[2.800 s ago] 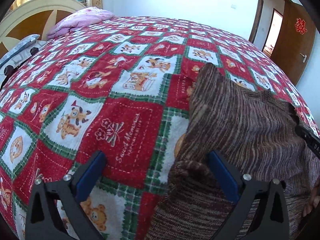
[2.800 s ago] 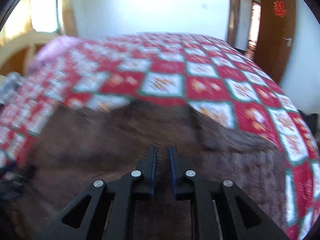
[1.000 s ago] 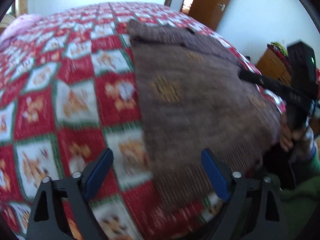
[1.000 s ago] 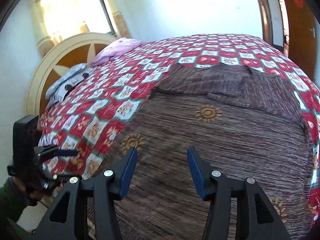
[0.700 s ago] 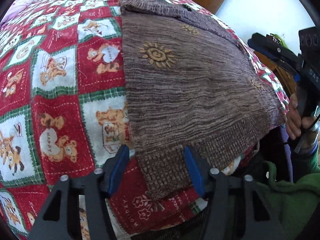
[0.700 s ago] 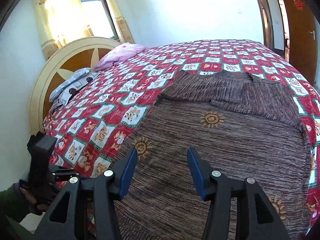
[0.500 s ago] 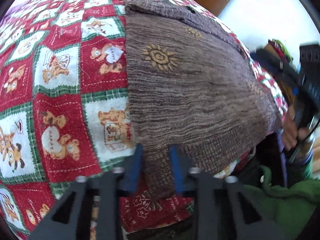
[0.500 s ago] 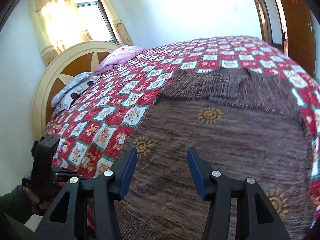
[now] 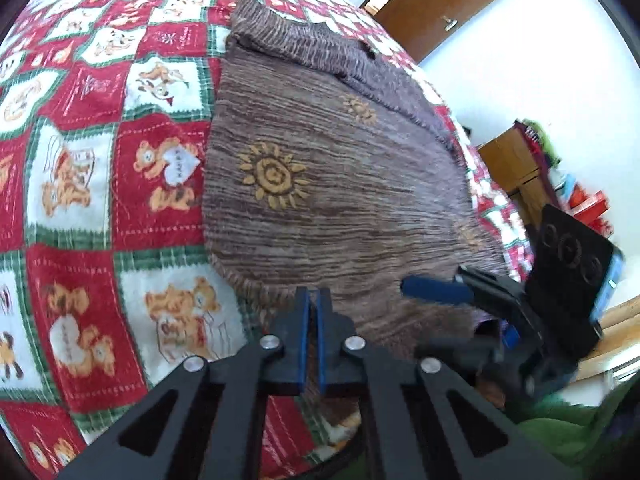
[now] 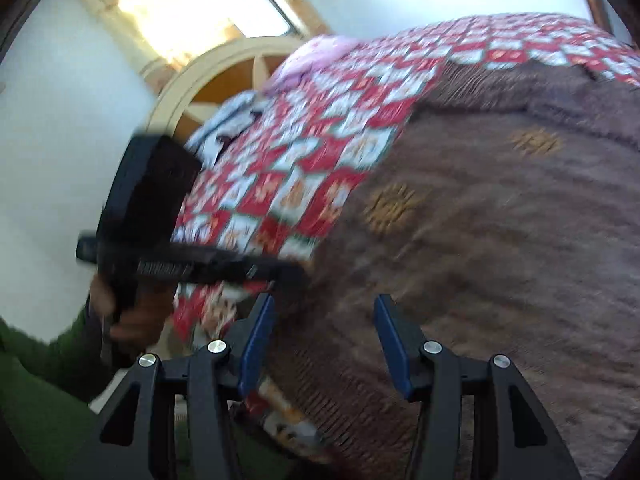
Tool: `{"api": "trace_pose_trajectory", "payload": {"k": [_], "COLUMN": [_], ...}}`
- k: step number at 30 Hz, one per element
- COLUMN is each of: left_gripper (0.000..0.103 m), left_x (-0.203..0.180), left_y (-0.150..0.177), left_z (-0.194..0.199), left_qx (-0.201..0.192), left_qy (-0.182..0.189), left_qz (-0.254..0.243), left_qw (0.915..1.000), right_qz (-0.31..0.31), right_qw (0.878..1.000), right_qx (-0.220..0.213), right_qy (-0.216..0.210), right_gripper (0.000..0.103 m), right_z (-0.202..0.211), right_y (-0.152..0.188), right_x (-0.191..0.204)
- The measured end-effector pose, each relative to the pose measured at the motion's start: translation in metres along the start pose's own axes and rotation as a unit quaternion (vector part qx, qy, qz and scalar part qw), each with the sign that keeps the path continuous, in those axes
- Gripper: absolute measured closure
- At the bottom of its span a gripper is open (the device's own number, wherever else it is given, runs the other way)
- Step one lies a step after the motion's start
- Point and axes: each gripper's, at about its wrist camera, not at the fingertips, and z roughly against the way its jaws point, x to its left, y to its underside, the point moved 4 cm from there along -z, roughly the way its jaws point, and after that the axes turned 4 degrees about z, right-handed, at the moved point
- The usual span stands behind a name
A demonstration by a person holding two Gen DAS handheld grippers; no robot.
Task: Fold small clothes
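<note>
A brown striped knit garment [image 9: 328,168] with yellow sun motifs lies flat on the bed, its ribbed hem at the near edge. My left gripper [image 9: 313,300] is shut on the hem's left corner. In the right wrist view the garment [image 10: 500,240] fills the right side. My right gripper [image 10: 324,312] is open, its fingers astride the hem near the same corner, not touching it. The right gripper also shows in the left wrist view [image 9: 440,292], and the left gripper in the right wrist view [image 10: 288,272].
The bed is covered by a red, white and green teddy-bear quilt [image 9: 80,184]. A curved wooden headboard [image 10: 208,80] and pillows are at the far end. A brown door [image 9: 448,4] and a wooden cabinet [image 9: 516,164] stand to the right.
My left gripper has closed on the hem's left corner. My right gripper has swung left and down toward that corner, staying open.
</note>
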Motion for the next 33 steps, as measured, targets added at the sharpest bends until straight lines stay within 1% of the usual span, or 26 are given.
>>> {"api": "trace_pose_trajectory", "payload": {"k": [2,6,8,9,12,15,17,18,19,20,21,22,23,25,27,29,32,33], "left_gripper": [0.1,0.1,0.1,0.1,0.1,0.1,0.1,0.1,0.098,0.094,0.092,0.083,0.071,0.057,0.056,0.056,0.056,0.056], "left_x": [-0.001,0.004,0.004,0.005,0.007,0.007,0.006,0.005,0.005,0.004,0.003,0.003,0.003,0.004,0.002,-0.001,-0.003,-0.003], "left_y": [0.0,0.0,0.001,0.001,0.001,-0.001,-0.004,-0.006,-0.007,-0.008,-0.01,-0.011,-0.013,-0.015,-0.016,-0.019,-0.024,-0.027], "left_z": [-0.007,-0.012,-0.011,-0.01,-0.011,-0.012,-0.011,-0.01,-0.009,-0.007,-0.004,-0.003,-0.002,-0.001,0.0,-0.001,-0.004,-0.007], "left_qx": [0.007,0.013,0.011,0.009,0.011,0.012,0.008,0.005,0.002,-0.001,-0.008,-0.012,-0.018,-0.033,-0.043,-0.044,-0.042,-0.038], "left_qy": [0.002,0.004,-0.004,-0.008,-0.008,-0.015,-0.031,-0.039,-0.045,-0.053,-0.065,-0.076,-0.091,-0.129,-0.159,-0.17,-0.183,-0.188], "left_qz": [0.001,0.011,0.006,0.004,0.001,-0.01,-0.029,-0.04,-0.049,-0.061,-0.076,-0.085,-0.096,-0.119,-0.142,-0.153,-0.168,-0.174], "left_qw": [1.0,0.9998,0.9999,0.9999,0.9999,0.9998,0.9991,0.9984,0.9978,0.9967,0.9949,0.9934,0.9911,0.9839,0.9762,0.9725,0.9678,0.9659], "right_qz": [0.006,0.022,0.036,0.048,0.073,0.063,0.054,0.04,0.03,0.017,0.004,0.0,-0.002,0.0,0.004,0.007,0.009,0.007], "right_qw": [1.0,0.998,0.996,0.995,0.994,0.995,0.996,0.997,0.997,0.997,0.997,0.997,0.997,0.997,0.998,0.998,0.999,0.999], "right_qx": [0.018,0.049,0.074,0.083,0.082,0.071,0.066,0.065,0.065,0.064,0.061,0.058,0.056,0.055,0.055,0.052,0.043,0.039], "right_qy": [-0.007,-0.039,-0.044,-0.038,-0.018,-0.027,-0.03,-0.031,-0.035,-0.043,-0.048,-0.048,-0.049,-0.046,-0.039,-0.027,-0.004,0.009], "right_gripper": [0.05,0.05,0.05,0.05,0.049,0.05,0.066,0.082,0.095,0.098,0.098,0.099,0.099,0.099,0.099,0.099,0.099,0.099], "right_z": [-0.008,-0.03,-0.043,-0.049,-0.051,-0.05,-0.05,-0.051,-0.049,-0.05,-0.048,-0.05,-0.048,-0.046,-0.044,-0.041,-0.029,-0.022], "right_y": [0.005,0.013,0.017,0.019,0.019,0.02,0.02,0.02,0.02,0.02,0.021,0.021,0.021,0.021,0.021,0.018,0.01,0.005], "right_x": [0.005,0.023,0.032,0.037,0.044,0.039,0.033,0.027,0.023,0.019,0.014,0.014,0.013,0.013,0.012,0.01,-0.004,-0.012]}}
